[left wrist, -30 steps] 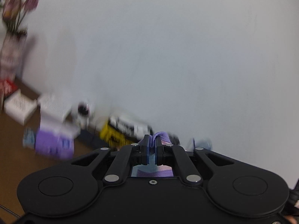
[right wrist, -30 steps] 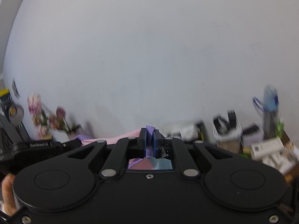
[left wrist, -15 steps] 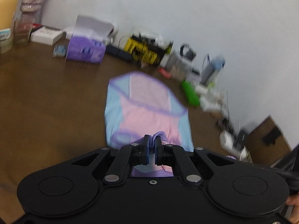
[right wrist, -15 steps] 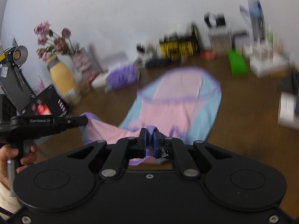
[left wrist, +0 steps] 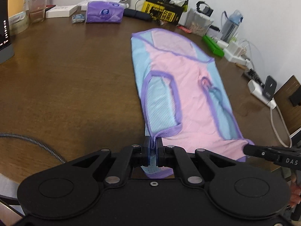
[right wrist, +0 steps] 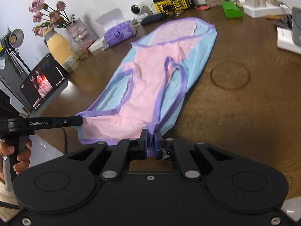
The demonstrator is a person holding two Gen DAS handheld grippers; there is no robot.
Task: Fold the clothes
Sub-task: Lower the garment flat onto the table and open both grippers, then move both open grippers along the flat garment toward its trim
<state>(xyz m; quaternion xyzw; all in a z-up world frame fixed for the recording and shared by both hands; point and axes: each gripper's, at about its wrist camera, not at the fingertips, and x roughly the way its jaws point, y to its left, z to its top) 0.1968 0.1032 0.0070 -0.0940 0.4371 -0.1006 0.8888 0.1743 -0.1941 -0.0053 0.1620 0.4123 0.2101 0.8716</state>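
Left tongs point(left wrist: 154, 151) pressed together, pinching the purple-trimmed near corner of the mesh garment point(left wrist: 180, 86). Right tongs point(right wrist: 150, 144) likewise pressed together on the garment's point(right wrist: 150, 75) other near corner, fabric bunched between blue pads. Each tool shows in the other's view: the right tool's side in the left wrist view reads "DAS", the left tool's side in the right wrist view reads "GenRobot.AI", with a hand point(right wrist: 20, 157) wrapped round its grip.

Garment: sleeveless, perforated mesh, pink centre panel, light blue side panels, purple binding round the armholes and edges. It lies stretched flat and lengthwise on the dark brown wooden surface point(left wrist: 65, 79), far end rounded, near end raised slightly at the two pinched corners.

A faint ring stain point(right wrist: 230, 75) marks the wood to the right of the garment. A braided cable point(left wrist: 35, 141) runs across the near left edge.

Along the white wall: purple tissue pack point(left wrist: 104, 12) with a white sheet sticking up, yellow-and-black box point(left wrist: 165, 12) with print too blurred to read, green plastic block point(right wrist: 231, 9), clear blue-capped bottle point(left wrist: 231, 24), small white camera point(right wrist: 138, 10). At left: yellow vase point(right wrist: 59, 48) with dried pink roses and a propped monitor screen point(right wrist: 44, 82).
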